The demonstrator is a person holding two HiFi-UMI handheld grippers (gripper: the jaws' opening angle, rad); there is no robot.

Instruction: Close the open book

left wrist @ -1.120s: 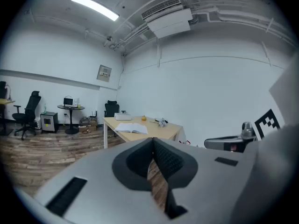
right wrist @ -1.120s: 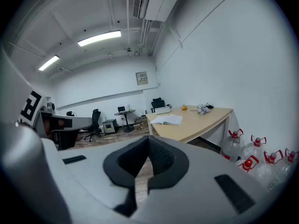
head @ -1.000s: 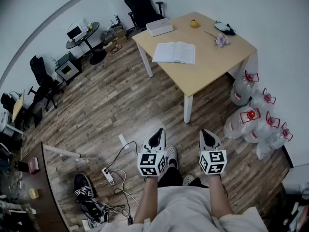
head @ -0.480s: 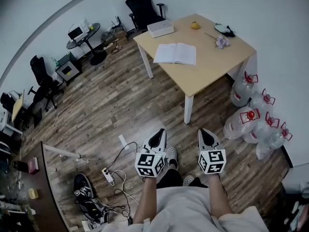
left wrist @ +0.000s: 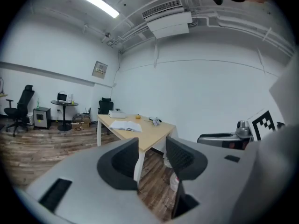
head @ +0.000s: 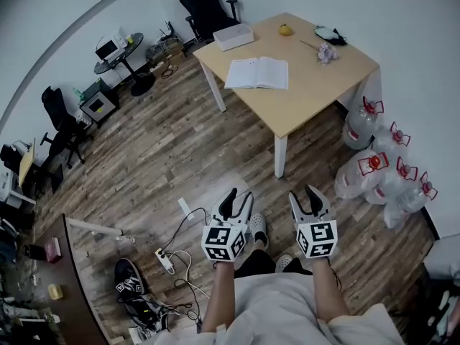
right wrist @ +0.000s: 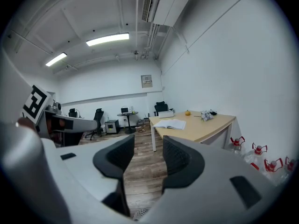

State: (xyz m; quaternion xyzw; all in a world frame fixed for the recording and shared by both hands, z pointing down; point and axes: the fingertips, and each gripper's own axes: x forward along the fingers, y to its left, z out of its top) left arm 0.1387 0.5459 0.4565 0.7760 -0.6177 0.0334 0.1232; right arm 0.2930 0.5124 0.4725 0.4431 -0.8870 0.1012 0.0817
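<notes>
The open book (head: 257, 73) lies flat, pages up, on the light wooden table (head: 309, 99) across the room, far from both grippers. It also shows in the left gripper view as the book (left wrist: 125, 126) and in the right gripper view as the book (right wrist: 171, 123). My left gripper (head: 239, 197) and right gripper (head: 302, 195) are held side by side in front of the person's body, above the wooden floor. Both point toward the table. Their jaws have just been opening. Nothing is between the jaws of the left gripper (left wrist: 152, 146) or the right gripper (right wrist: 147, 146).
A white box (head: 233, 37), a yellow fruit (head: 285, 29) and a small bunch of flowers (head: 327, 52) share the table. Several water bottles (head: 374, 164) stand right of it. A black office chair (head: 205, 9) is behind. Cables and a power strip (head: 167, 261) lie on the floor at left.
Both grippers' jaws, shut in the earlier frames, now stand apart. The hands stay in the same place in front of the body.
</notes>
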